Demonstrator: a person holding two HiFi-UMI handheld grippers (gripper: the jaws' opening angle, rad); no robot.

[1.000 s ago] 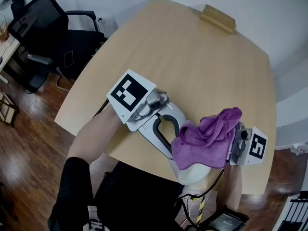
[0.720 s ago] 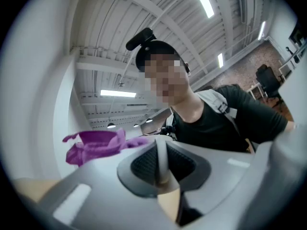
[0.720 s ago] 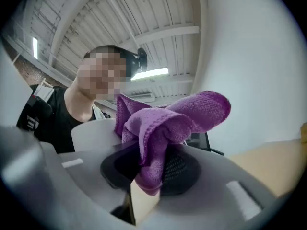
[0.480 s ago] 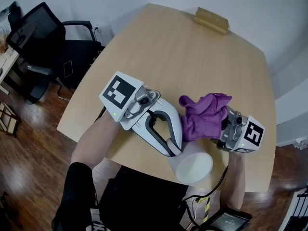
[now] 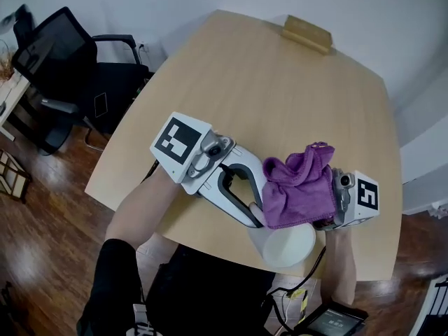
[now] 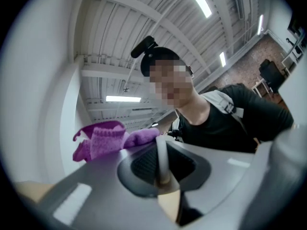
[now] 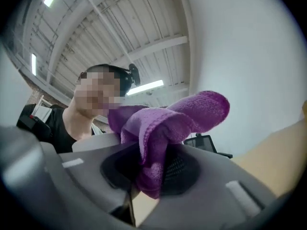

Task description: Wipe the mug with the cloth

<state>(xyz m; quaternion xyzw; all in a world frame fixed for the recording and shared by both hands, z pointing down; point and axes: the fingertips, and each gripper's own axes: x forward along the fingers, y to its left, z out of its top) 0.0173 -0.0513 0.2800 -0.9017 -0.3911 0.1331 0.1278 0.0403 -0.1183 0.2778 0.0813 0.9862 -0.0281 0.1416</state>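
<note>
Left tongs: the left tongs are closed on the mug; their own view shows a thin white edge of it pinched between the pads.
Right tongs: the right tongs are clamped on the cloth, with a purple fold bunched between the jaws and spilling out above them.
Mug: white, held off the table at its near edge, right of centre, and tipped so its open mouth faces up toward the head camera.
Cloth: it hangs from the right tongs just beyond the mug, and its lower edge overlaps the mug's far rim; actual contact cannot be confirmed from above.
Step in hand: judged to be mid-wipe, with the cloth working along the mug's far side and rim.
Next move: it likely calls for dragging the cloth round the rim or down into the mouth while the left tongs hold steady; the thin-edge grip could let the mug twist under pressure.
</note>
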